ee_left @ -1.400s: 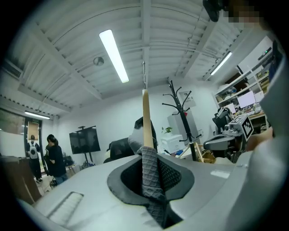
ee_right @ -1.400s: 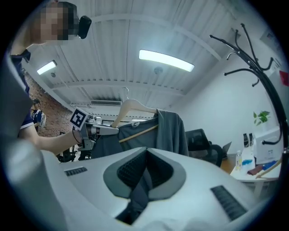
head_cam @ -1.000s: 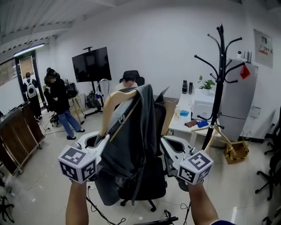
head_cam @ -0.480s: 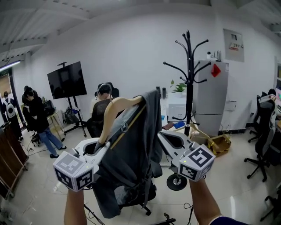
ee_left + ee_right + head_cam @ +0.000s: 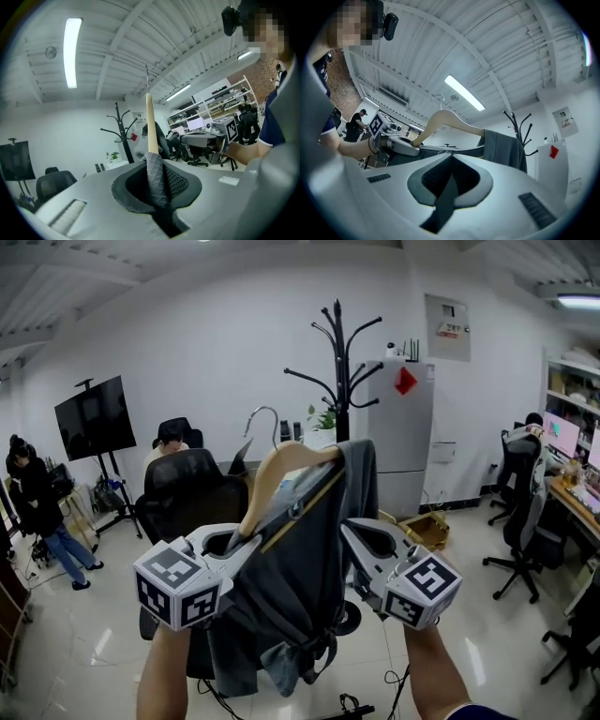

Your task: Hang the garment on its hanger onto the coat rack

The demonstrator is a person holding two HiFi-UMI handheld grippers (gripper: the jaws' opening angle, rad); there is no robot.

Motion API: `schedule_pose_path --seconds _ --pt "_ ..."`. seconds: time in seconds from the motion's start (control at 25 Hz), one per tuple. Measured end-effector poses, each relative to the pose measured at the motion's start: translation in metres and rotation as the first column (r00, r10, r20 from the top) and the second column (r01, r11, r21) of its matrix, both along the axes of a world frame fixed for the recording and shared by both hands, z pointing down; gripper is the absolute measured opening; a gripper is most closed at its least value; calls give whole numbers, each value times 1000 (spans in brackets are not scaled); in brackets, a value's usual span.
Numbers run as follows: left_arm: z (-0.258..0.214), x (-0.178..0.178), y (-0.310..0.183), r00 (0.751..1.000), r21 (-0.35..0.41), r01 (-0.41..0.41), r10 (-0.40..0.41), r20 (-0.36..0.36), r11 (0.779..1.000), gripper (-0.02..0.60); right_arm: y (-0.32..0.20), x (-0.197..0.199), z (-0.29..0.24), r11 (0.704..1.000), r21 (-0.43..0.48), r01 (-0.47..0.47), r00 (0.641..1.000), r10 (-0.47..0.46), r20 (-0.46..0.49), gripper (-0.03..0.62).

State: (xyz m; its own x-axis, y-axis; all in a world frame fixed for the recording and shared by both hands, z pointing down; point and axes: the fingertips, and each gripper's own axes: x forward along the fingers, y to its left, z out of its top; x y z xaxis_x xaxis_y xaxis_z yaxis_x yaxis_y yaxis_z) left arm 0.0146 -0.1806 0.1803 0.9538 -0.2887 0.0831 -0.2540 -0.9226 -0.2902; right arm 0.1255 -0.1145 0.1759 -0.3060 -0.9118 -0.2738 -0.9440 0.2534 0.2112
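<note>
Left gripper (image 5: 246, 542): jaws clamped on the low left end of the wooden hanger (image 5: 281, 463), with grey fabric pinched in alongside the wood. Right gripper (image 5: 349, 529): jaws together, nothing visible between them, tip against the garment's right side, so left carries the load. Garment (image 5: 305, 587) is dark grey, draped over the hanger, held in the air between the two grippers. Hanger's long axis runs left-right, tilted, rising from the left jaws. Its metal hook (image 5: 260, 418) sticks up above the jaws. Beyond it is an office chair (image 5: 192, 488), then the coat rack (image 5: 337, 371), upright, well apart, dead ahead and just right of the hook. My read: the hook has to go forward and up onto a prong. Red tag (image 5: 404, 381) and wall notice (image 5: 447, 326) are too small to read, and no brands are legible.
</note>
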Motion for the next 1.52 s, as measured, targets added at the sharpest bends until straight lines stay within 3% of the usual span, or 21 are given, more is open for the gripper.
schedule_pose_path --seconds 0.4,0.8,1.08,1.52 --pt "35 117 22 992 -109 -124 127 22 986 44 68 83 29 984 -61 -169 985 170 17 0" --pt "45 214 22 972 -107 -224 230 51 969 44 81 156 53 944 -123 -305 952 307 1 0" --pt "61 277 -20 960 -125 -261 271 74 957 44 41 205 68 927 -135 -349 935 354 17 0" --pt "57 352 -117 945 -98 -306 314 91 947 44 -79 261 50 925 -86 -371 927 373 20 0"
